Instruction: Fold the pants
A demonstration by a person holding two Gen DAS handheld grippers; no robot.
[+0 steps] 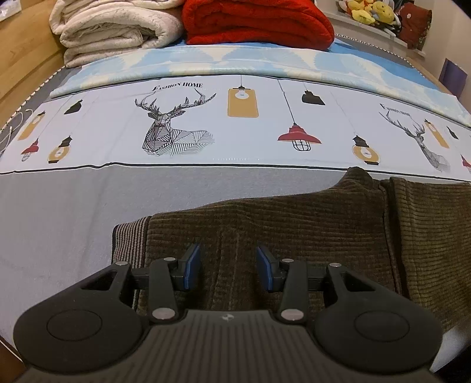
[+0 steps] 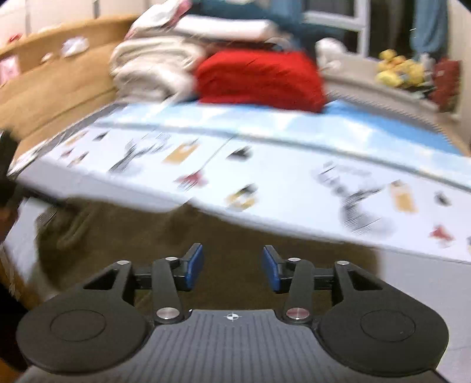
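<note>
Right now the brown corduroy pants (image 1: 294,224) lie flat on the bed sheet (image 1: 206,123), low in the left wrist view from 4 to 7 o'clock. The striped cuff (image 1: 131,244) sticks out at 8 o'clock. The left gripper (image 1: 228,265) hangs over the pants with its fingers apart and nothing in them. The right gripper (image 2: 232,265) is released too, over the pants (image 2: 206,235), but that view is very blurry. I think the next good move is to grab one edge with each gripper. Go low, pinch only the top cloth, and lift both sides evenly so the fold lands straight. Stay away from the red blanket (image 1: 256,23) at 12 o'clock.
</note>
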